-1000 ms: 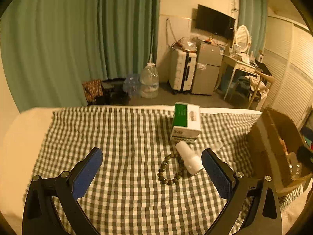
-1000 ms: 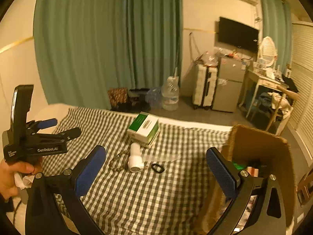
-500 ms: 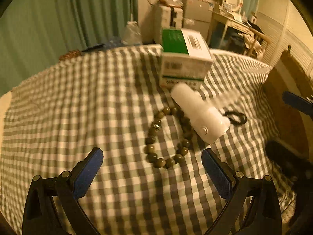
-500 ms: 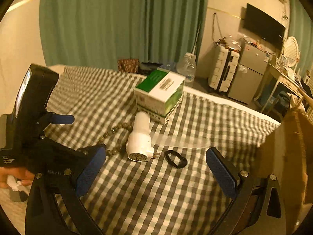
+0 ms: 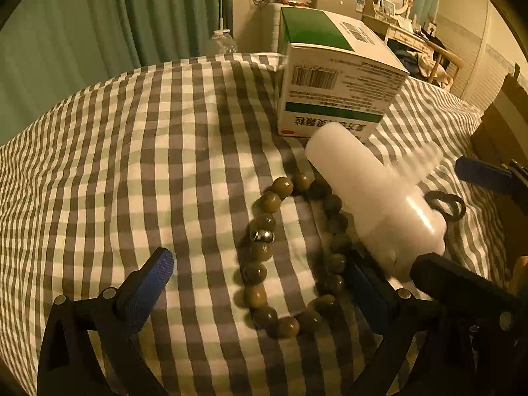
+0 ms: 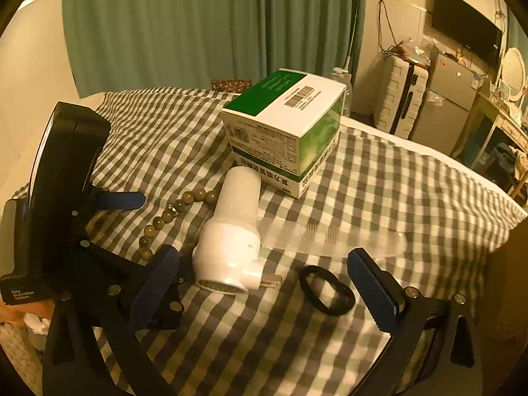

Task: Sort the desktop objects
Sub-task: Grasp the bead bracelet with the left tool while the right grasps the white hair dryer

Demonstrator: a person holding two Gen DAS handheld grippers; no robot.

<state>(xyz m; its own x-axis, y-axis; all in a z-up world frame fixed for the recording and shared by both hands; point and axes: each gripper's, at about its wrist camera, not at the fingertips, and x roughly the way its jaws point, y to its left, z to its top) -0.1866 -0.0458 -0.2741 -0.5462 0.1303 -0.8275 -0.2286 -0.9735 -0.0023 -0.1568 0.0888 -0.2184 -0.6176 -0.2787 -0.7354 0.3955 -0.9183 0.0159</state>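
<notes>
A bead bracelet [image 5: 290, 250] lies on the checked cloth [image 5: 148, 151], between the open fingers of my left gripper [image 5: 260, 280]. A white plastic device [image 5: 376, 194] rests on the bracelet's right side, its far end by a green and white box [image 5: 333, 82]. In the right wrist view the white device [image 6: 231, 231], the box [image 6: 283, 128], the bracelet [image 6: 171, 214] and a black hair tie [image 6: 326, 290] show. My right gripper [image 6: 264, 283] is open and empty, low over the device's near end and the hair tie. The left gripper's body [image 6: 59, 198] stands at its left.
A clear plastic piece [image 6: 330, 234] lies right of the white device. A cardboard box [image 5: 505, 125] stands at the cloth's right edge. Beyond the bed are green curtains [image 6: 204, 23], a suitcase [image 6: 399, 95] and a small fridge [image 6: 445, 99].
Both grippers have moved forward and down toward the objects. The left gripper now straddles the bracelet; the right one is close over the white device and hair tie. Both stay open.
</notes>
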